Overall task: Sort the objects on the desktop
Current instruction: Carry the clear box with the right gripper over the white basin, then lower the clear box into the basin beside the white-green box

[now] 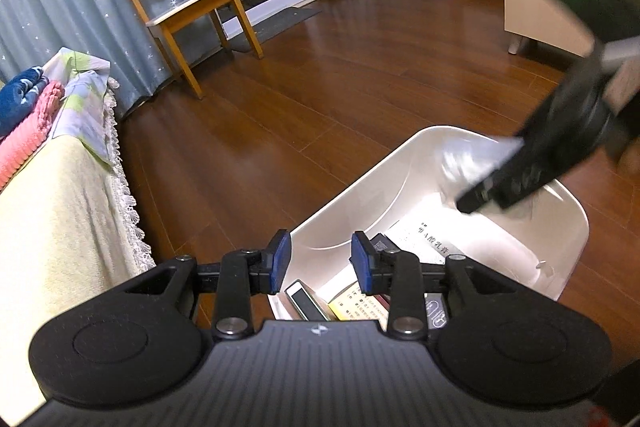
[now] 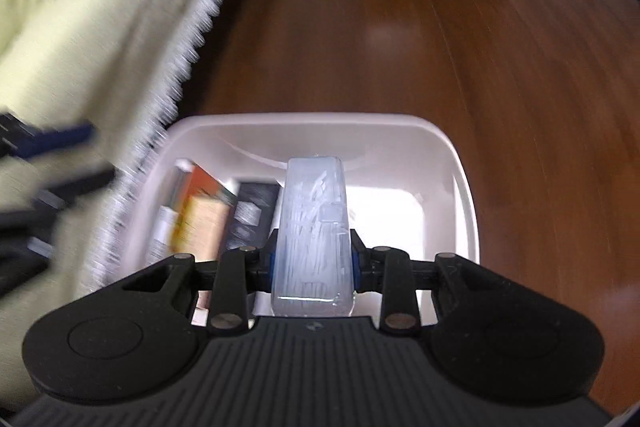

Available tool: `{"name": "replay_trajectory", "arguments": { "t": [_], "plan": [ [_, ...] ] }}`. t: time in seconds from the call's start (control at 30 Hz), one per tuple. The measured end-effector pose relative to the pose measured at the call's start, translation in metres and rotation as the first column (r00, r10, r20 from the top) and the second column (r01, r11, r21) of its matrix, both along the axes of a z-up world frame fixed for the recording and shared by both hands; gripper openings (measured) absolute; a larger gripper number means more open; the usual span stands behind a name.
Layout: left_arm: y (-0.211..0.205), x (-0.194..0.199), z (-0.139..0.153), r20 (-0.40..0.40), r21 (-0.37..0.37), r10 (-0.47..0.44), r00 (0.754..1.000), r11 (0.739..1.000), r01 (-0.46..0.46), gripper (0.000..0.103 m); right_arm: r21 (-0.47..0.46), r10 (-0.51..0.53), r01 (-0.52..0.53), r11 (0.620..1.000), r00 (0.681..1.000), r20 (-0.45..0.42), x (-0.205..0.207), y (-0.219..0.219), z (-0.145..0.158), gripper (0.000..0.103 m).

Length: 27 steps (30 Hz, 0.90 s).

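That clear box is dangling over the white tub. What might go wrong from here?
1. The right gripper pinches the clear plastic box only near its lower end, and the view is blurred by motion, so it may slip out early.
2. The white bin already holds books and a dark box; it may land crooked on them.
3. The open left gripper hovers over the same bin and could get bumped.
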<state>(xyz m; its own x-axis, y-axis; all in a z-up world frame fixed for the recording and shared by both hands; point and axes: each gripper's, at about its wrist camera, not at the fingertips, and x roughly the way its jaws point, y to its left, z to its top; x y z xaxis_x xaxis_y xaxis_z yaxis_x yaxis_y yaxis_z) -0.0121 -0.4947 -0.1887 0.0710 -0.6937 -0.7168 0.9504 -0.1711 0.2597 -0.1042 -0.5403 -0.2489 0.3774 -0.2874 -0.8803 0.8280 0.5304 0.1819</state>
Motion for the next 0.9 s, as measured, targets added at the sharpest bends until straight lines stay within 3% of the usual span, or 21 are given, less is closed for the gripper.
{"name": "replay_trajectory", "arguments": {
  "t": [0.4, 0.9],
  "plan": [
    [-0.005, 0.006, -0.005, -0.035, 0.029, 0.040, 0.999, 0.999, -0.039, 0.042, 0.000, -0.015, 0.016, 1.000, 0.984, -0.176, 0.005, -0.007, -0.074, 0.028],
    [-0.010, 0.002, -0.011, -0.027, 0.054, 0.021, 0.999, 0.998, -0.019, 0.042, 0.043, -0.012, 0.021, 0.999, 0.981, -0.195, 0.001, -0.018, -0.100, 0.028]
  ]
}}
